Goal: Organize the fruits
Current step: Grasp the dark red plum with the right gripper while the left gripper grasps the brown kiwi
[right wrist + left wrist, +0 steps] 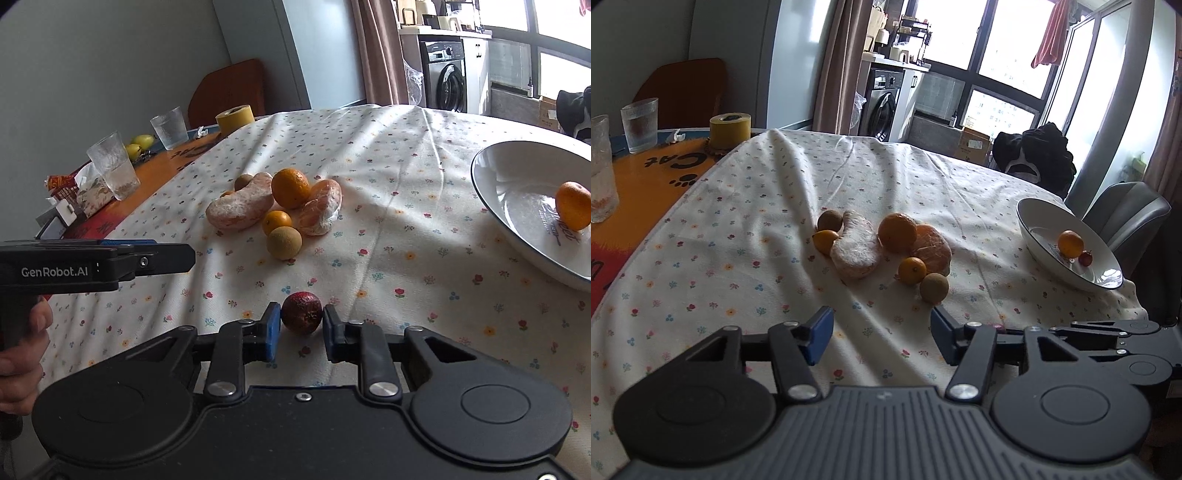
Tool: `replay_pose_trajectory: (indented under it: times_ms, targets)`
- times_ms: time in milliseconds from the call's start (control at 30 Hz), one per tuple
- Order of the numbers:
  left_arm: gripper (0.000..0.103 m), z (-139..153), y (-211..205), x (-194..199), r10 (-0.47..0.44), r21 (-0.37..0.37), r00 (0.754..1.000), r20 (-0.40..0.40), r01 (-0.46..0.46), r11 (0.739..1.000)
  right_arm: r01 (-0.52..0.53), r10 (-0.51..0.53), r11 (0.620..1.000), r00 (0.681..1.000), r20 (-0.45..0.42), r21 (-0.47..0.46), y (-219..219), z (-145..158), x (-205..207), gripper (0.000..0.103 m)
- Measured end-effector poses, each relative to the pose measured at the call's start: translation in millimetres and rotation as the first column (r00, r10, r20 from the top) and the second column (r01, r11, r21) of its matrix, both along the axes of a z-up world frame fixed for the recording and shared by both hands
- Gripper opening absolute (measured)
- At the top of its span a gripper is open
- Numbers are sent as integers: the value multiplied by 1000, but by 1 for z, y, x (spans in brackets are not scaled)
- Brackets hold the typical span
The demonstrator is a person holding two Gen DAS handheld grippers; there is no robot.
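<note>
Sitting between the blue pads of the right gripper (301, 325), a small dark red fruit (301, 313) rests on the flowered tablecloth (406, 206), the jaws set close on either side but whether they press it cannot be told. Beyond lie the loose fruit pile (280, 206) and, to the right, the white bowl (517, 192) holding an orange (573, 205). The left gripper (881, 338) hangs wide open, holding nothing; being round, the fruit could roll away if pinched off-centre.
</note>
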State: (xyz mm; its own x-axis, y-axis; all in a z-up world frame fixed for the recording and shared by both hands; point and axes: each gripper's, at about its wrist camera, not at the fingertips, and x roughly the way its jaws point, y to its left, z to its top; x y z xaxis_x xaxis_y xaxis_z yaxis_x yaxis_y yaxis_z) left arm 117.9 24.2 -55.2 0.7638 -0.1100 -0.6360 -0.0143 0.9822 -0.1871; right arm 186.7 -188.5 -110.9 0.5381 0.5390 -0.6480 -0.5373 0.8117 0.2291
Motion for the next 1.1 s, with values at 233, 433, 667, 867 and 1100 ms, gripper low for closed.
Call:
replay_pose_trajectory:
  times_ms: [233, 433, 667, 867, 1100]
  targets:
    - [51, -1, -8, 15, -14, -2, 1000, -16, 14, 1000, 2, -2, 1000, 1000, -5, 1, -5, 8, 12, 23]
    - [43, -1, -20, 34, -37, -15, 999, -36, 37, 999, 11, -11, 1000, 1000, 1, -5, -15, 18, 23, 23]
    - [42, -9, -34, 56, -47, -20, 996, -76, 46, 999, 41, -41, 999, 999, 14, -10, -30, 30, 35, 23]
    - [31, -21, -42, 70, -33, -1, 991, -126, 34, 999, 70, -69, 998, 998, 13, -3, -43, 36, 42, 23]
    - [22, -19, -50, 77, -41, 11, 991, -127, 42, 999, 97, -97, 995, 995, 15, 8, -53, 37, 43, 23]
